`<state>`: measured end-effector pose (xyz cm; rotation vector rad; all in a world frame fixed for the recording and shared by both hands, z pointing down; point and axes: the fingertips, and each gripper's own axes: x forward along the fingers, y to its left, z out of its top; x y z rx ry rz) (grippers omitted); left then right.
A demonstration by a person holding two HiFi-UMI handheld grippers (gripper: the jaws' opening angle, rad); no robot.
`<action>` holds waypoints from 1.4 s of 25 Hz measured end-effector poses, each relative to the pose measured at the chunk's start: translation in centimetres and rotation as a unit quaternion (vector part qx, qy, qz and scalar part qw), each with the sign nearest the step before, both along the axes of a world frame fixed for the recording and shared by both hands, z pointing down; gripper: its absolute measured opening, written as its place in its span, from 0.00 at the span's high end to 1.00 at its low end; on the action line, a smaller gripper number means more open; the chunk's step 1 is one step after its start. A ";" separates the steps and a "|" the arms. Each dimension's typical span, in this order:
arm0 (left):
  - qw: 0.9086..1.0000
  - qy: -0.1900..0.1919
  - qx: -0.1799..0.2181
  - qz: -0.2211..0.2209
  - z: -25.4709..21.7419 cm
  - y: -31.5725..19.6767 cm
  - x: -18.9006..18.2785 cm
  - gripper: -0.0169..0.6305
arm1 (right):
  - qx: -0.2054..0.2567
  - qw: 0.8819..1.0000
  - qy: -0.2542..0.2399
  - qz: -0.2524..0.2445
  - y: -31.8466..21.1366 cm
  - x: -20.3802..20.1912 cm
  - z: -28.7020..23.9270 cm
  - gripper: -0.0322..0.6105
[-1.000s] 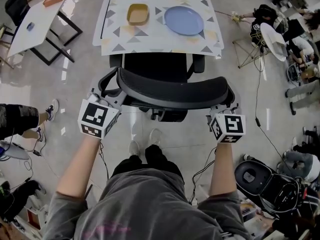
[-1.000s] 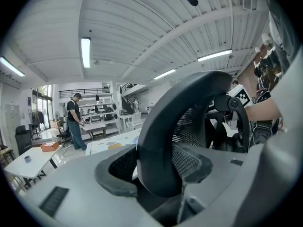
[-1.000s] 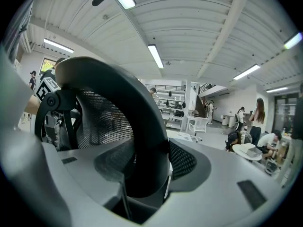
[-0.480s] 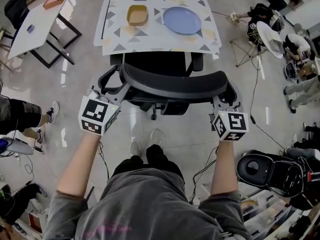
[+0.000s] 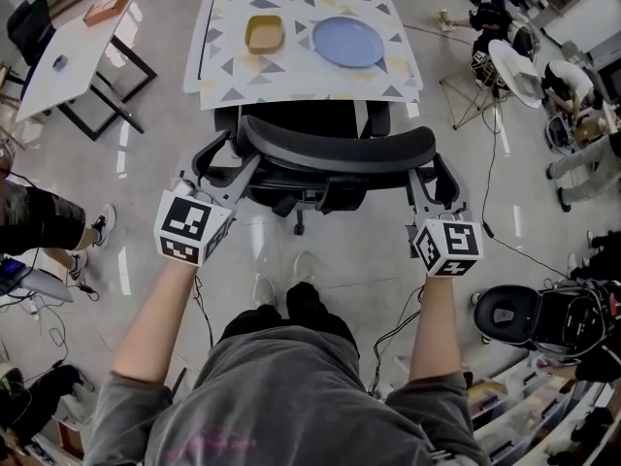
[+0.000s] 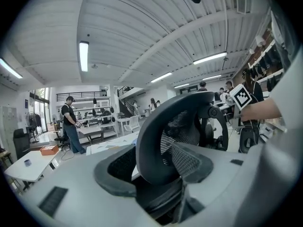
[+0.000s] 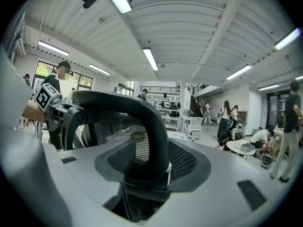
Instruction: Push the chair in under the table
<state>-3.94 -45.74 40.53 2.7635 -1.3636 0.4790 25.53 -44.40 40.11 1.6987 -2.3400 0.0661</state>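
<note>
Both grippers are on the chair [image 5: 335, 149], one at each end of its curved black backrest [image 5: 388, 153]. The left gripper [image 5: 215, 178] has its jaws clamped on the left end of the mesh back's rim, and the left gripper view shows that dark rim pinched between the two grey pads. Over on the other side, the right gripper [image 5: 430, 187] grips the right end the same way, jaws closed on the frame, with the mesh running off behind them in the right gripper view. The person stands right behind the chair, both arms stretched forward, shoes [image 5: 260, 287] on the glossy floor [image 5: 146, 163] just beside the chair's base. The chair faces the table [image 5: 301, 78], whose cloth is printed with triangles. The seat [image 5: 301, 116] meets the table's near edge and its front goes out of sight beneath the cloth, while the backrest stands out on the person's side. On the table sit a yellow dish [image 5: 265, 33] and a blue plate [image 5: 348, 42], side by side and apart. Off to the left stands a white side table [image 5: 68, 56] carrying an orange box [image 5: 107, 8].
</note>
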 end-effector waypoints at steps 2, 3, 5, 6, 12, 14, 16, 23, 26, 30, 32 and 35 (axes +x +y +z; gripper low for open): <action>1.000 0.002 0.002 0.002 -0.2 0.5 -0.1 0.61 | 0.002 1.000 -0.003 0.002 0.7 -0.2 -0.3 0.64; 1.000 0.003 0.003 0.004 -0.3 0.8 -0.2 0.61 | 0.003 1.000 -0.005 0.003 1.1 -0.3 -0.5 0.64; 1.000 0.006 0.006 0.007 -0.6 1.4 -0.3 0.62 | 0.006 1.000 -0.009 0.007 1.8 -0.5 -0.9 0.64; 1.000 0.008 0.008 0.009 -0.8 1.6 -0.4 0.62 | 0.008 1.000 -0.010 0.009 2.1 -0.6 -1.1 0.64; 0.999 0.018 0.019 0.021 -1.9 3.0 -1.1 0.65 | 0.017 0.999 -0.015 0.023 4.1 -1.5 -2.3 0.64; 0.999 0.023 0.024 0.027 -2.3 3.4 -1.4 0.67 | 0.020 0.999 -0.017 0.027 4.8 -2.0 -2.6 0.64; 0.999 0.028 0.028 0.033 -2.6 3.9 -1.8 0.69 | 0.023 0.999 -0.020 0.030 5.6 -2.7 -2.9 0.64; 0.996 0.045 0.043 0.060 -4.7 6.0 -3.1 0.76 | 0.026 0.999 -0.022 0.031 8.8 -6.0 -4.0 0.64; 0.995 0.052 0.048 0.069 -5.5 6.7 -3.4 0.79 | 0.029 0.999 -0.025 0.029 9.9 -7.2 -4.6 0.64; 0.994 0.062 0.050 0.079 -6.0 7.7 -3.6 0.81 | 0.028 0.999 -0.030 0.027 11.2 -8.4 -5.0 0.65; 0.993 0.065 0.049 0.082 -6.0 8.2 -3.7 0.83 | 0.025 0.999 -0.032 0.025 11.8 -8.8 -5.1 0.68; 0.993 0.070 0.051 0.083 -6.3 8.5 -3.7 0.86 | 0.028 0.999 -0.033 0.022 12.5 -9.1 -5.5 0.69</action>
